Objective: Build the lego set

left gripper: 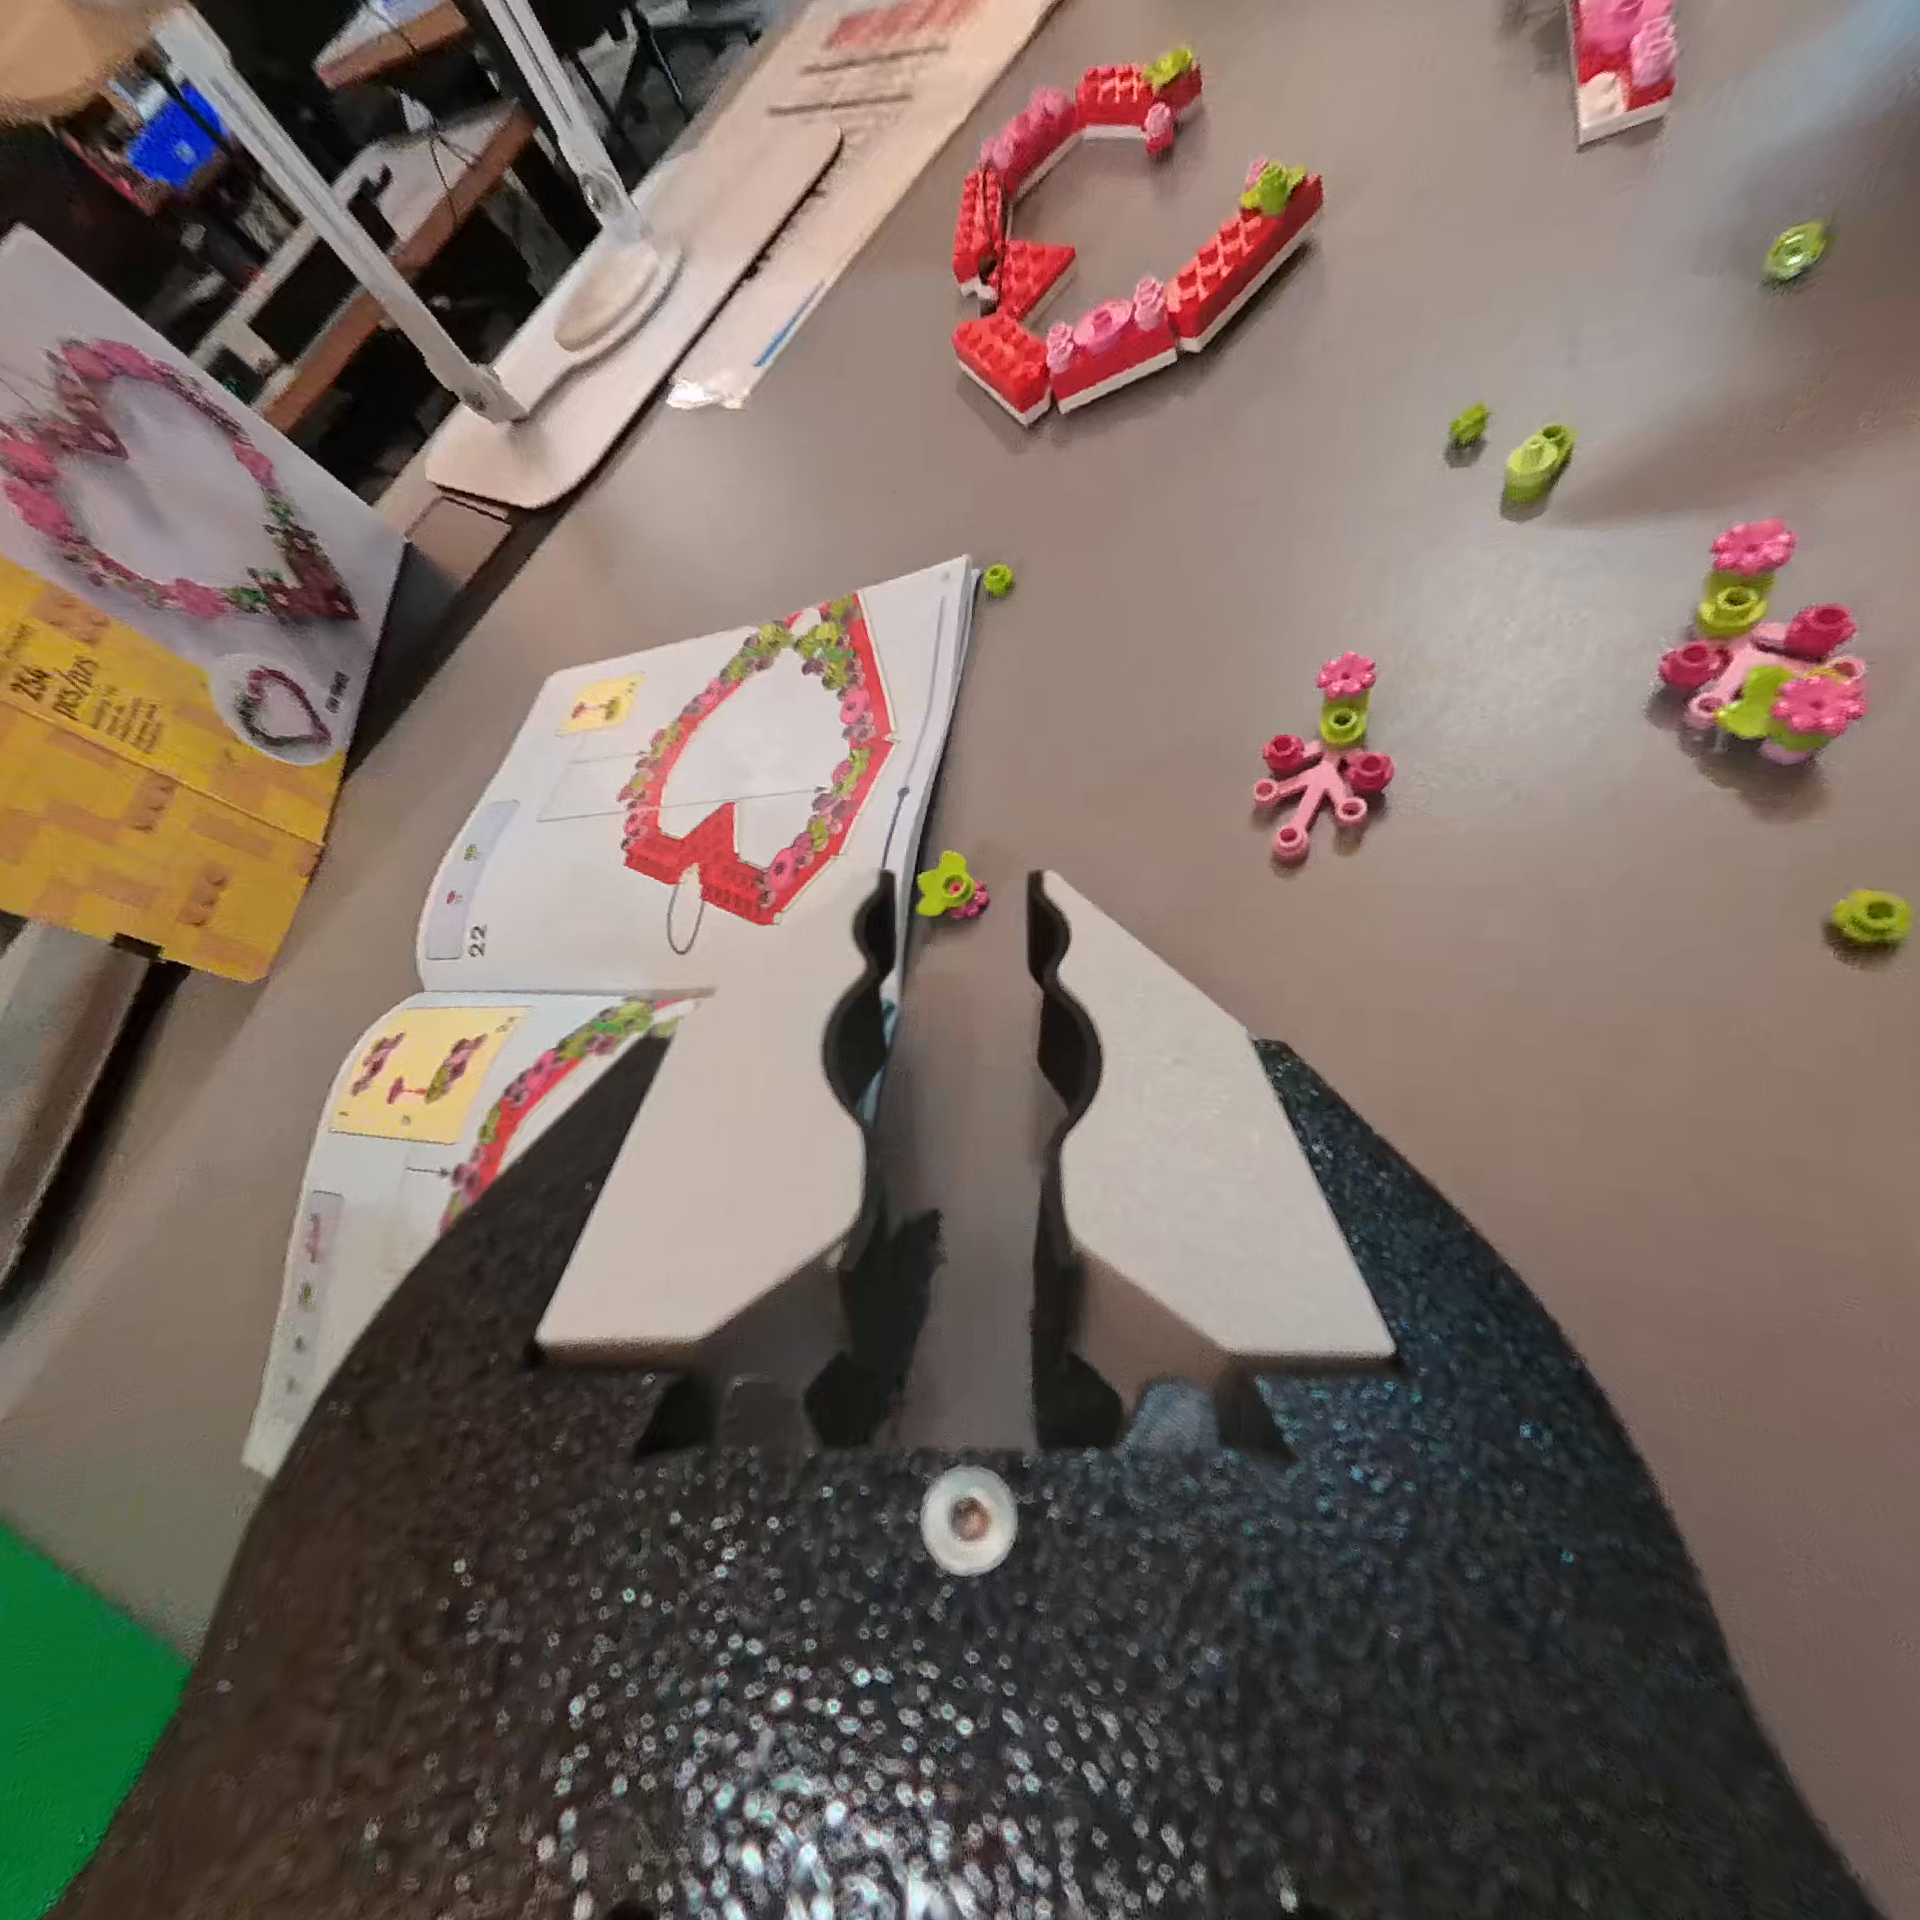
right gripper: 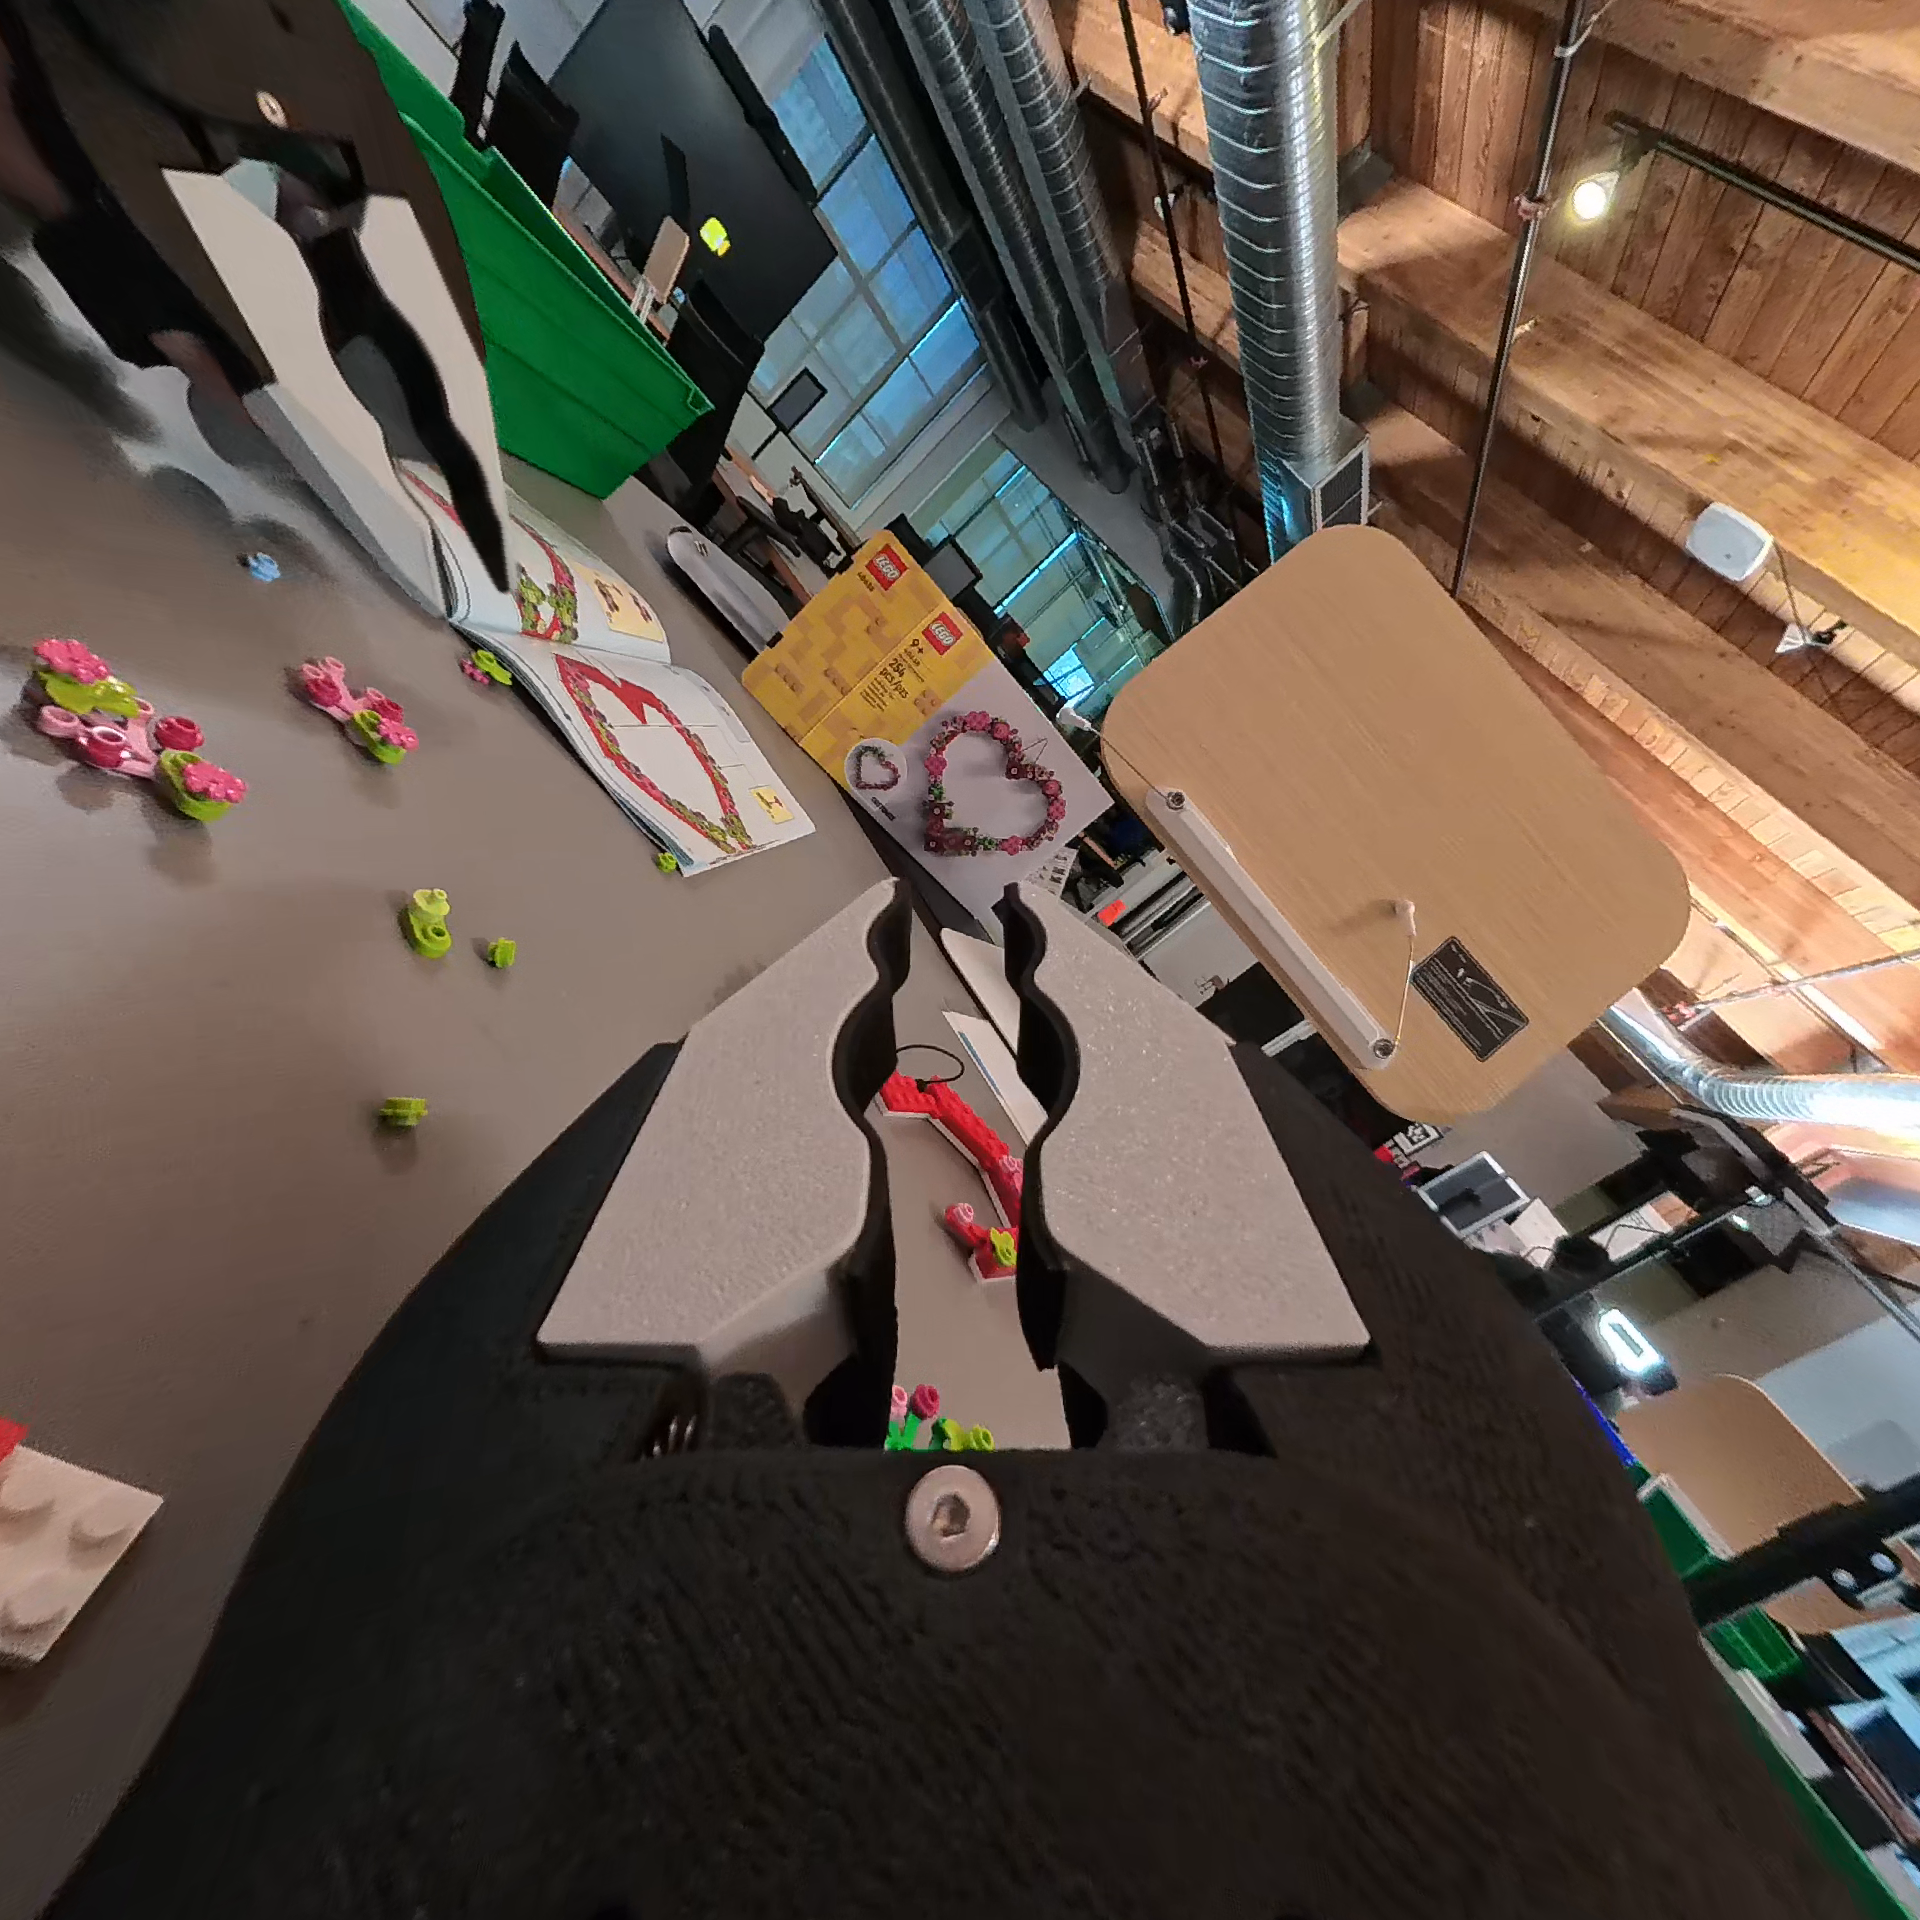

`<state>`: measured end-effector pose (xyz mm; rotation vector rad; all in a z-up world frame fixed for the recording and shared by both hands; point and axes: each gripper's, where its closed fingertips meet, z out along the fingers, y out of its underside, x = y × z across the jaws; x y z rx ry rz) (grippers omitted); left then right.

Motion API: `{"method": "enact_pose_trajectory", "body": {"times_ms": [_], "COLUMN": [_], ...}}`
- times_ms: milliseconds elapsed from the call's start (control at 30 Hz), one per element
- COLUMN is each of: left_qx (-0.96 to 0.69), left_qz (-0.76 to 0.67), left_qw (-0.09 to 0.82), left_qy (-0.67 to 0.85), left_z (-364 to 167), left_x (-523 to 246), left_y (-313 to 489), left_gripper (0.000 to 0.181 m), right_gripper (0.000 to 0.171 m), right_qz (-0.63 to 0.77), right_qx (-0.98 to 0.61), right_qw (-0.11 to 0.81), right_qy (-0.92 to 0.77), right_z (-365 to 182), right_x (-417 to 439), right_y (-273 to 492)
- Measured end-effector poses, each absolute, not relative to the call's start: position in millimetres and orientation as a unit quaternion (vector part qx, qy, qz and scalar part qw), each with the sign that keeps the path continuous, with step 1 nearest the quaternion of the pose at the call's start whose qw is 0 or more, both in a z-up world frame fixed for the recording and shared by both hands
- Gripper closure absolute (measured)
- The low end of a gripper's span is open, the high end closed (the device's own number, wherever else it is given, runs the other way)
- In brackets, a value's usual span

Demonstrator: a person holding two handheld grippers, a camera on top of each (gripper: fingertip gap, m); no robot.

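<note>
My left gripper (left gripper: 961,896) is open and empty, low over the dark table. Its tips are just short of a small lime-and-pink flower piece (left gripper: 948,885) beside the open instruction booklet (left gripper: 727,790). The part-built red heart frame (left gripper: 1122,239) lies farther off. A pink branch with flowers (left gripper: 1325,758) and a larger flower cluster (left gripper: 1766,675) lie to the right. My right gripper (right gripper: 954,904) is open and empty, tilted, above the red heart frame (right gripper: 956,1132), which shows between its fingers. The left gripper (right gripper: 462,566) shows at the upper left of the right wrist view, over the booklet (right gripper: 644,748).
Loose lime pieces (left gripper: 1538,462) (left gripper: 1870,920) are scattered on the table. The yellow set box (left gripper: 156,623) stands at the left edge, with a white lamp base (left gripper: 613,291) behind it. A green bin (right gripper: 551,312) and a wooden board (right gripper: 1392,810) show in the right wrist view. My right fingertips sit around 20 cm from my left ones.
</note>
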<state>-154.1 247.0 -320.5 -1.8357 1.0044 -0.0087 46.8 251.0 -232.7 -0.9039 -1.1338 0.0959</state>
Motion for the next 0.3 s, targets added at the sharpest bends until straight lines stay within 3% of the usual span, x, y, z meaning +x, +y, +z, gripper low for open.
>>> {"method": "enact_pose_trajectory", "body": {"times_ms": [300], "left_qx": [-0.792], "left_qz": [-0.030], "left_qw": [0.466], "left_qy": [0.395], "left_z": [-333], "left_x": [-153], "left_y": [254], "left_gripper": [0.158], "right_gripper": [0.155], "right_qz": [0.062], "right_qx": [-0.418], "right_qw": [0.747], "right_qy": [-0.514], "right_z": [-232], "right_x": [45], "right_y": [252]}}
